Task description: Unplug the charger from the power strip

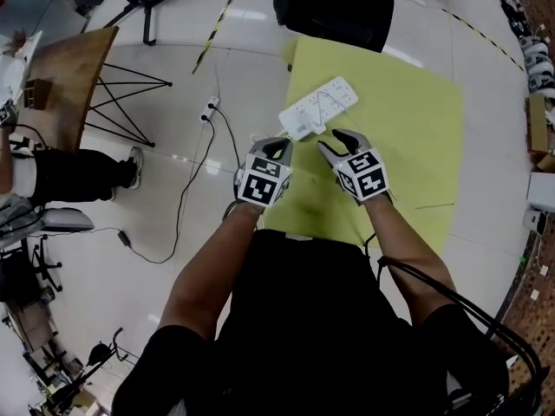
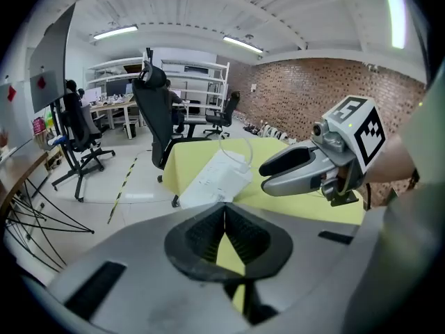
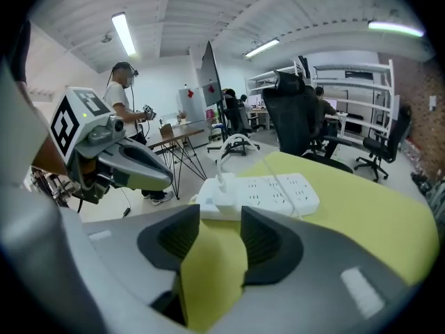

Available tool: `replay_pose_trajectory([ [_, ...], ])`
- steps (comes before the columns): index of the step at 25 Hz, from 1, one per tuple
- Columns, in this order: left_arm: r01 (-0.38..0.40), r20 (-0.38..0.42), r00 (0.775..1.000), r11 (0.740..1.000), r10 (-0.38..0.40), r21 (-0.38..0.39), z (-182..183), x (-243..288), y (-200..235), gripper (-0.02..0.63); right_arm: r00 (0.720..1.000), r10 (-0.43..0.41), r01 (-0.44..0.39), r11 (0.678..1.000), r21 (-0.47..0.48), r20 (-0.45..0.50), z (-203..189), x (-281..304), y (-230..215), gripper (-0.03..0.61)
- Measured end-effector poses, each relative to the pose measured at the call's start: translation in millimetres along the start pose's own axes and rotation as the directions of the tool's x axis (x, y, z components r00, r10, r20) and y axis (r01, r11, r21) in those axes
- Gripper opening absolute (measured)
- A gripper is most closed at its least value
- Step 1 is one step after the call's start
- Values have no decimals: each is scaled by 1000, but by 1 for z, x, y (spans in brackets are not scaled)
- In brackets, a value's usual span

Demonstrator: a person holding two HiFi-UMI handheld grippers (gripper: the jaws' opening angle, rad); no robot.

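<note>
Yellow table (image 1: 408, 120): charger (image 3: 221, 197) seemingly plugged in power strip (image 1: 323, 104); right gripper (image 1: 336, 142) spread, empty; left gripper (image 1: 277, 146) clenched. Unbraced strip may lift.

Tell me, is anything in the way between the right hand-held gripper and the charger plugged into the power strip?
Nothing visible is in the way. The right hand-held gripper has its jaws apart and points at the charger, which sits at the near end of the power strip. Only bare yellow tabletop lies between them.
</note>
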State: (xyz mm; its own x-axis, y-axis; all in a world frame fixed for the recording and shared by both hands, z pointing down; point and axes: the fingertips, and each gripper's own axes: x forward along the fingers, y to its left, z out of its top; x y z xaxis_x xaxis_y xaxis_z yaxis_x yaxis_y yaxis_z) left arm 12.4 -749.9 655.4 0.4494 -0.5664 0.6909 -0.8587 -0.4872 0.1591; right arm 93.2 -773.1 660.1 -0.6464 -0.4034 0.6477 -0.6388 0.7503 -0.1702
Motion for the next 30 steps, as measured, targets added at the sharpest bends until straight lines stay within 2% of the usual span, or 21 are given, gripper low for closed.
replay_pose_trajectory([
  [8, 46, -11, 999, 999, -46, 5, -3, 4, 13, 8, 999, -28, 28, 999, -17, -21, 18, 32, 0, 200],
  [16, 52, -44, 998, 999, -52, 5, -9, 3, 19, 8, 996, -59, 56, 997, -47, -60, 20, 51, -3, 198],
  [21, 49, -43, 998, 999, -49, 1, -13, -2, 27, 8, 994, -85, 82, 996, -42, -62, 24, 56, -4, 138],
  [30, 52, -22, 998, 999, -52, 4, -16, -21, 27, 8, 993, -109, 107, 994, -38, -44, 34, 41, -3, 137],
])
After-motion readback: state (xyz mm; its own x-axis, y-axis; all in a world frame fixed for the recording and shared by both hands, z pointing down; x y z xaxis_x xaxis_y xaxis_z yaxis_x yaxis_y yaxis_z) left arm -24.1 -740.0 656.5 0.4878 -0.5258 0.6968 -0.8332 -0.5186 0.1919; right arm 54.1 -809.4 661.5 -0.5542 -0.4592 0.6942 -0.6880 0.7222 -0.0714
